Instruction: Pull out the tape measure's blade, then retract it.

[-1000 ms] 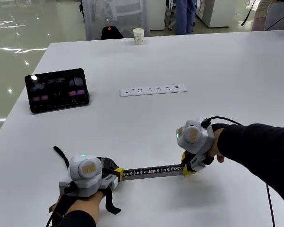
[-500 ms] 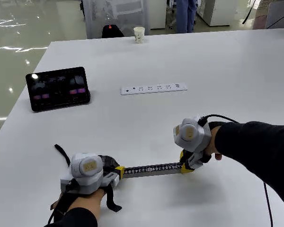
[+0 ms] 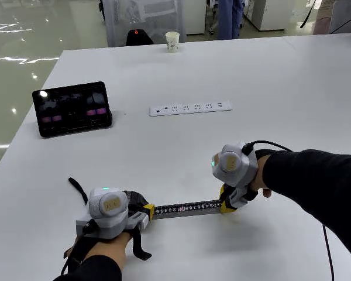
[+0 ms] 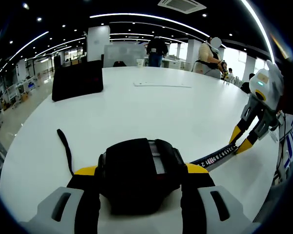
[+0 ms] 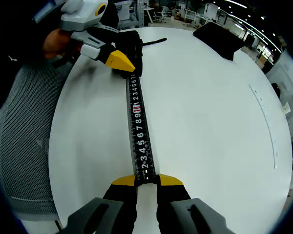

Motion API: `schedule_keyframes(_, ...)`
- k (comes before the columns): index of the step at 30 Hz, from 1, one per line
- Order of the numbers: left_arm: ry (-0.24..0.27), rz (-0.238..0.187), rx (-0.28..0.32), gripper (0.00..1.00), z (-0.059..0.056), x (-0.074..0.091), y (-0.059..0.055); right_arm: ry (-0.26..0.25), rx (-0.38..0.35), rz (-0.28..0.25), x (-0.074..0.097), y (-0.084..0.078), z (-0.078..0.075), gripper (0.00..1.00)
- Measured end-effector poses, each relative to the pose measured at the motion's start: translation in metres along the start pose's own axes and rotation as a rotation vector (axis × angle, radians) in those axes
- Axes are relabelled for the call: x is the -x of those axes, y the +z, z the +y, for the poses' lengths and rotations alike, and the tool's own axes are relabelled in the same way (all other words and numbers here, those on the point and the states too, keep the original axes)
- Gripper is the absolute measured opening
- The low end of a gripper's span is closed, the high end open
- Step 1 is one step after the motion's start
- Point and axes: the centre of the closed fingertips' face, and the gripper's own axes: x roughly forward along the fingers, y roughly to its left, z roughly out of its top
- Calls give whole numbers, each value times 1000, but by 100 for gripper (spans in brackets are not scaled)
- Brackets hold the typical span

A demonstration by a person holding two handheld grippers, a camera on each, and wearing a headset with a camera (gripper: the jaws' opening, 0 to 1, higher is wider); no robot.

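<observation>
A black tape measure case (image 3: 134, 203) lies on the white table (image 3: 181, 158) with my left gripper (image 3: 141, 212) shut on it. In the left gripper view the case (image 4: 136, 161) sits between the yellow-tipped jaws of that gripper (image 4: 141, 171). The blade (image 3: 187, 208) stretches right, flat on the table, to my right gripper (image 3: 224, 206), which is shut on its end. In the right gripper view the numbered blade (image 5: 138, 122) runs from the right gripper (image 5: 147, 181) up to the case (image 5: 133, 46).
A black tablet (image 3: 71, 109) stands at the left, a white power strip (image 3: 191, 108) lies mid-table, and a paper cup (image 3: 172, 41) sits at the far edge. The case's black strap (image 3: 77, 188) trails left. A cable (image 3: 269, 144) runs from the right gripper.
My right gripper has come slightly nearer the left one, still holding the blade's end, so a little less blade shows. The left gripper stays put on the case.
</observation>
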Motion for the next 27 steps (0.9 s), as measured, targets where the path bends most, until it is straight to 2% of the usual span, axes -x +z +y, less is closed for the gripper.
schedule_keyframes(27,0,-1,1,62,0,0,-1,-3,-10,-10,-6,14,2,11)
